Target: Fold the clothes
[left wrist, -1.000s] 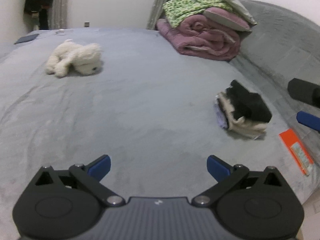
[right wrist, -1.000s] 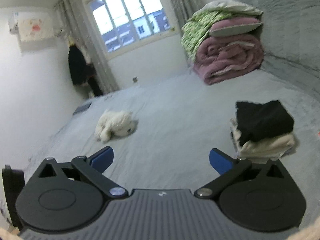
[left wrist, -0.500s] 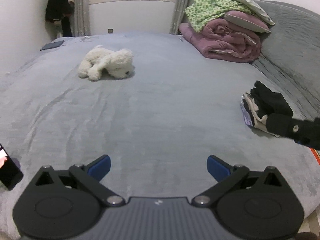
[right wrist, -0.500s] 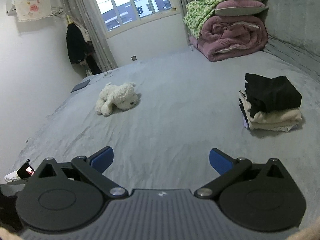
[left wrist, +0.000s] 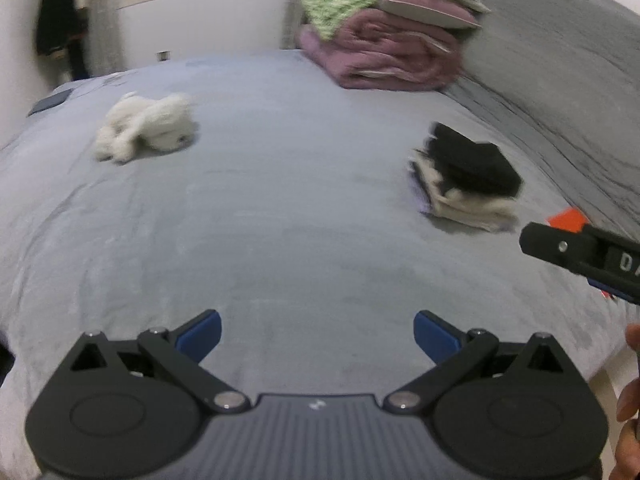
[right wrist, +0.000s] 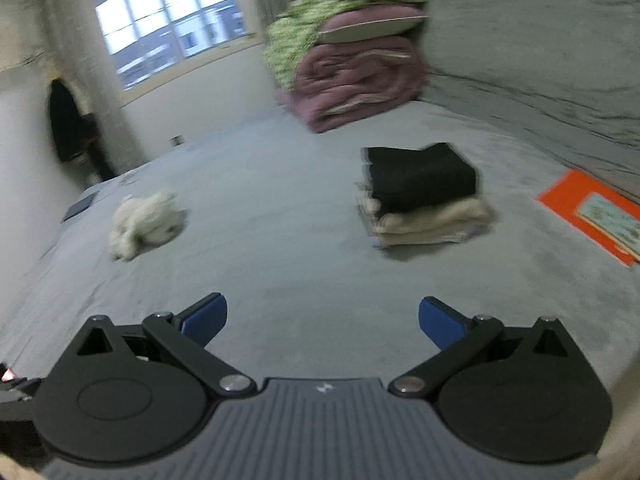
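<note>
on the grey plush bed cover point(right wrist: 304, 248), right of centre, your folded stack of black and cream soft clothes point(right wrist: 420, 196) sits squared. left gripper point(left wrist: 316, 334) and right gripper point(right wrist: 322, 322) both gape, holding nothing. fabric looks light, floppy; if you lift it, grip under the bottom layer.

White letters, perhaps "DA", on the right gripper point(left wrist: 592, 264).

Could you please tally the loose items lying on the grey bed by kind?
Stacks of folded clothes, black over cream: 1
White plush toys: 1
Piles of pink and green bedding: 1
Flat orange packets: 1
Dark flat items at the far edge: 1
Total: 5
</note>
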A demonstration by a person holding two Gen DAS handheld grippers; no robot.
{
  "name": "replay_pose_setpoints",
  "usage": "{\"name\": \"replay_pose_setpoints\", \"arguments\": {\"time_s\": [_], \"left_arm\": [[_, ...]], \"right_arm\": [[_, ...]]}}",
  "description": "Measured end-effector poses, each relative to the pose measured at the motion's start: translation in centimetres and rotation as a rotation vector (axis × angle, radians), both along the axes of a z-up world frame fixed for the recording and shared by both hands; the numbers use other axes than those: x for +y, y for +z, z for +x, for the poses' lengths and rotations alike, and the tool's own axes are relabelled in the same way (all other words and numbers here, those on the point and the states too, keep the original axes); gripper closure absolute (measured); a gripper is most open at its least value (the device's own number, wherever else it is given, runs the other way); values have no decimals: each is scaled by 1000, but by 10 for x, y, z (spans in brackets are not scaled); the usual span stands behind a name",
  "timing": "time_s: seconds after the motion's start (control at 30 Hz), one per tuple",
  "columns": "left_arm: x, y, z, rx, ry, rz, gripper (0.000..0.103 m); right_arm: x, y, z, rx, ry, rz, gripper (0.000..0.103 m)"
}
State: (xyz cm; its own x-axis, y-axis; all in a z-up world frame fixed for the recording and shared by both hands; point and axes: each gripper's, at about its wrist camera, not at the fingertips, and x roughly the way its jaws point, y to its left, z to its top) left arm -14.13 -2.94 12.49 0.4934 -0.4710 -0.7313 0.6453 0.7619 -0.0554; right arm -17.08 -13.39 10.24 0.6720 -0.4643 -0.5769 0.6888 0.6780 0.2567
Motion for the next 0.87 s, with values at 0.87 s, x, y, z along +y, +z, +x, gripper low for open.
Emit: {"name": "replay_pose_setpoints", "arguments": {"time_s": [0.87], "left_arm": [[-50,0,-20,30,-108,-7,1]], "right_arm": [[-37,-2,-27,14,-108,16,0]]}}
